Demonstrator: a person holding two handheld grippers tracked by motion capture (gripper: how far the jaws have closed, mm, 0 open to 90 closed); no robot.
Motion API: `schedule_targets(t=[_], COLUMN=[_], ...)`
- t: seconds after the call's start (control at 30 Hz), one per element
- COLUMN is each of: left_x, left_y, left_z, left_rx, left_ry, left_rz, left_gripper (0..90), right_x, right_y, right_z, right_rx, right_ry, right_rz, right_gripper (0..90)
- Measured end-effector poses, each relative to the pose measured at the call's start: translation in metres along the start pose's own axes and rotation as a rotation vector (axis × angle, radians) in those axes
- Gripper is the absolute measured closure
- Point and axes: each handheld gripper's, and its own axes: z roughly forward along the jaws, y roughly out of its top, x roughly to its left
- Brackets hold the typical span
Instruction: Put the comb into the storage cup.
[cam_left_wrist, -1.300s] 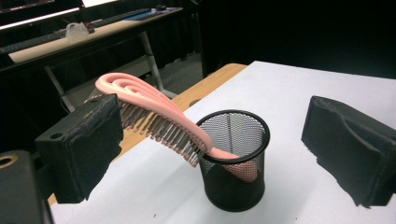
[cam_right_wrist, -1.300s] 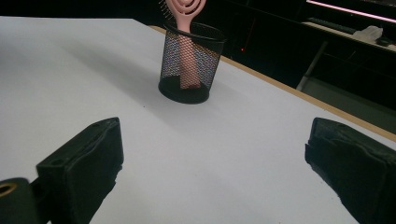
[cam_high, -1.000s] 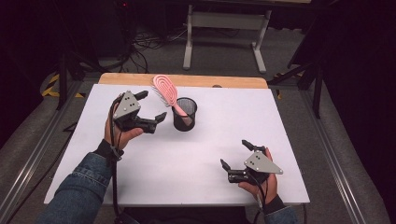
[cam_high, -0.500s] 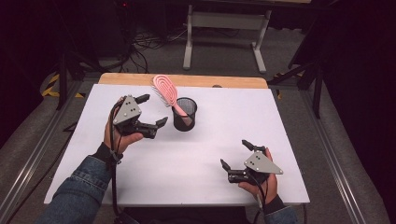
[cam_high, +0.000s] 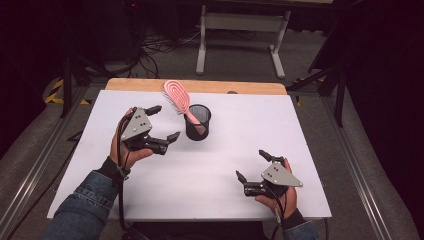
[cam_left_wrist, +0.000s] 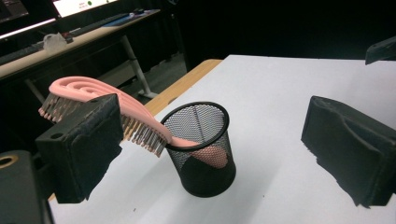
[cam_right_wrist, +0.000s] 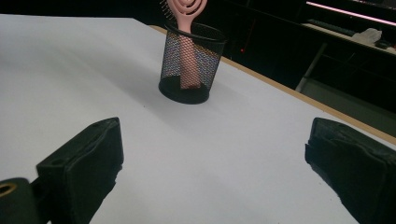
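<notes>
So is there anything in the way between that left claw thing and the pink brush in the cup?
Nothing visible. The left gripper hangs open just left of the black mesh cup, and bare white table lies between them. The pink hairbrush leans out over the cup's rim toward that gripper, handle down inside.

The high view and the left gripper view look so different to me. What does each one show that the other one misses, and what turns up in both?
The high view alone takes in the whole white table, both hands, the left gripper beside the cup and the right gripper near the front edge, both open and empty.

The left gripper view alone shows the brush's bristles close up, its handle through the mesh, and a desk with screens behind.

Both show the pink hairbrush leaning handle-down in the black mesh cup.
</notes>
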Motion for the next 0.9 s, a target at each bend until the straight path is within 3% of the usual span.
schedule_targets(t=[0.9], left_x=[-0.017], left_y=[-0.013], left_z=[-0.015], left_rx=[-0.008], left_ry=[0.000], left_rz=[0.039], left_gripper=[6.4], right_x=[0.000], right_y=[0.000], right_z=[-0.001], right_rx=[0.001], right_ry=[-0.003], right_rz=[-0.006], right_gripper=[4.5])
